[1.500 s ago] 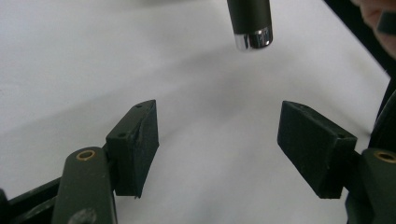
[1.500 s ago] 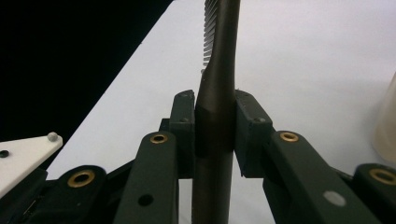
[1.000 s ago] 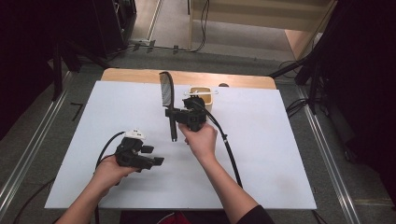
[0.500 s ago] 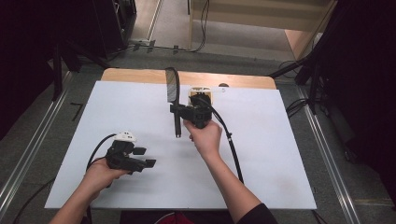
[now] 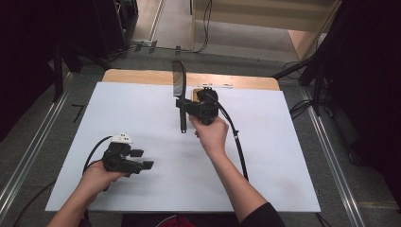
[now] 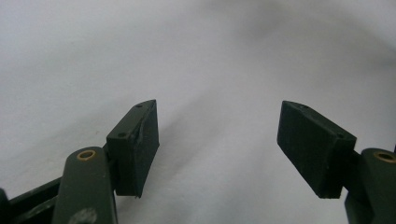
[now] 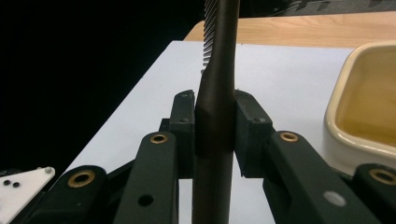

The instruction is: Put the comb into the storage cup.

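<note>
The right tool (image 7: pixel 214 126) is clenched on the handle of a long dark plastic comb (image 7: pixel 216 93), jaws pressing it from both sides. In the high view this comb (image 5: pixel 179 90) stands lifted above the far middle of the white desk (image 5: pixel 283 156), teeth end pointing away from the person. Just beside it sits a cream-coloured shallow dish (image 7: pixel 364 107). The left tool (image 6: pixel 217 140) is released, jaws wide apart over bare desk near the front left.

The comb (image 5: pixel 178 90) stands left of the dish (image 7: pixel 364 107) at the table's (image 5: pixel 283 156) far edge.
</note>
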`<state>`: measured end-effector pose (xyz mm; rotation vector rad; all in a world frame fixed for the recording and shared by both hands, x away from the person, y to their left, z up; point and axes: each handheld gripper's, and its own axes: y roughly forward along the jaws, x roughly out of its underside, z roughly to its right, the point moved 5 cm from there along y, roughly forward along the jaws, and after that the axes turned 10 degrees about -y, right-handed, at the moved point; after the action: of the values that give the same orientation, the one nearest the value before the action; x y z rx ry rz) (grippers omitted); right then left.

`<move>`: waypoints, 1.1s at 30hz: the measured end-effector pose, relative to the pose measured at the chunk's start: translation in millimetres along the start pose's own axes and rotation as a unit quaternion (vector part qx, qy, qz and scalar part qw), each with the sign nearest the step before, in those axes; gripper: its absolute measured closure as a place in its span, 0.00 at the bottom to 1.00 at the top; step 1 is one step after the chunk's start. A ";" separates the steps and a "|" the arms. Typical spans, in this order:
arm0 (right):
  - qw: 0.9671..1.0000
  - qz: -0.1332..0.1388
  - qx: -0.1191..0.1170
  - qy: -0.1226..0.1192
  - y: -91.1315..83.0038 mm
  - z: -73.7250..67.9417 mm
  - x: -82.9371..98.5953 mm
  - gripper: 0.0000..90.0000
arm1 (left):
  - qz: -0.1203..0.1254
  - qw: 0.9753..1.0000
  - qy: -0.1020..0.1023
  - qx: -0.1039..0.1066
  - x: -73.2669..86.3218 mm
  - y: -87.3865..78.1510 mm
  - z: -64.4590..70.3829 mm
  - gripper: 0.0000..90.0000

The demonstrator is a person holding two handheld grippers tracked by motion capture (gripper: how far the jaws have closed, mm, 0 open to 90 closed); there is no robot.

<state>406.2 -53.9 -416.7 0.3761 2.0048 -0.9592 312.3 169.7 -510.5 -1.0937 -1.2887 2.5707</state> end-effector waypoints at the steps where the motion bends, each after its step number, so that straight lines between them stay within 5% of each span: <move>1: 1.000 0.000 0.002 -0.001 0.3 0.9 -1.0 0.78 | -0.002 1.000 0.000 0.001 -0.2 0.4 -0.2 0.34; 16: 1.000 0.018 0.016 0.008 -10.7 16.4 -18.5 0.78 | 0.003 1.000 -0.006 0.002 -2.0 -1.0 -2.4 0.34; 24: 0.999 0.038 -0.016 0.004 -15.3 26.8 -27.5 0.78 | 0.007 1.000 -0.009 0.005 -2.6 -1.5 -3.0 0.34; 27: 0.998 0.049 -0.048 -0.012 -16.0 32.7 -29.3 0.78 | 0.007 1.000 -0.010 0.006 -2.6 -1.7 -3.0 0.34; 33: 0.998 0.061 -0.033 -0.014 -21.0 50.0 -32.6 0.78 | 0.009 1.000 -0.011 0.007 -3.1 -1.9 -3.3 0.34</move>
<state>442.0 -102.2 -397.0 0.4402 1.9584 -0.8168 316.2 172.0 -508.7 -1.0809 -1.2694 2.6083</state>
